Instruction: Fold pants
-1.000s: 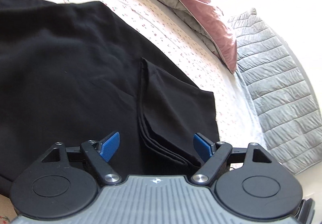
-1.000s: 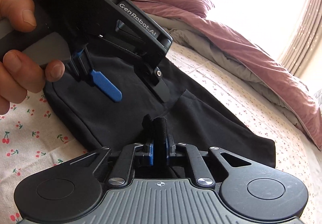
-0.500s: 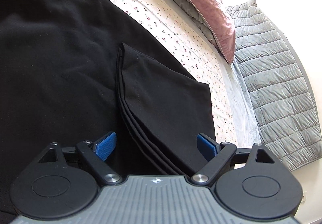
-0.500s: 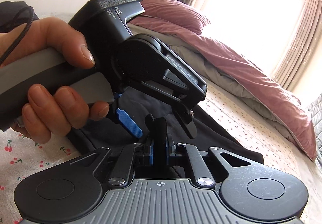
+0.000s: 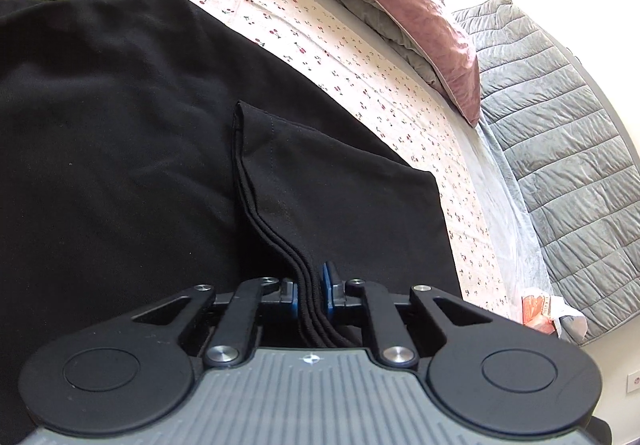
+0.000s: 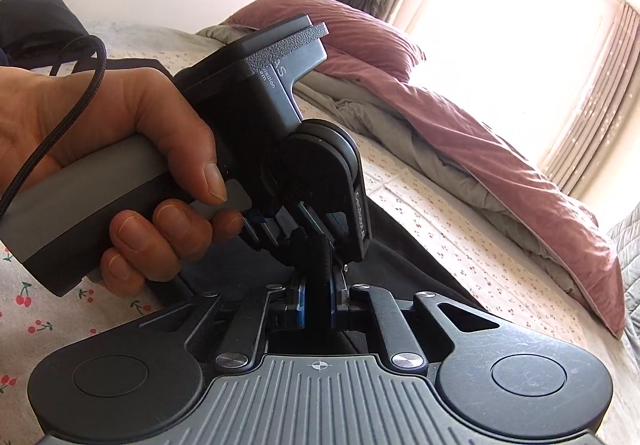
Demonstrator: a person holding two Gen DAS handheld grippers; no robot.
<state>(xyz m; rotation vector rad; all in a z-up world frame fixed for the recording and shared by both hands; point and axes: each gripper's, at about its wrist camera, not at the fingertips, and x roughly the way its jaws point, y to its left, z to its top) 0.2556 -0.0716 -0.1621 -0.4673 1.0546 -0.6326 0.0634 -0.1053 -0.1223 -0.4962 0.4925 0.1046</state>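
Both grippers pinch the pants' stacked hem.
Left gripper (image 5: 309,295) and right gripper (image 6: 318,299) jaws clamp the black pants (image 5: 120,133) layers together above the bed (image 5: 360,57), likely so they fold as one.

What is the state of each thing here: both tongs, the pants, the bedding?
left tongs: shut on the stacked hem edges of the pants.
right tongs: shut on a bunched fold of the pants.
pants: black, partly folded, lying on the bed.
pink duvet: rumpled, pushed aside.
grey quilt: beside the bed.
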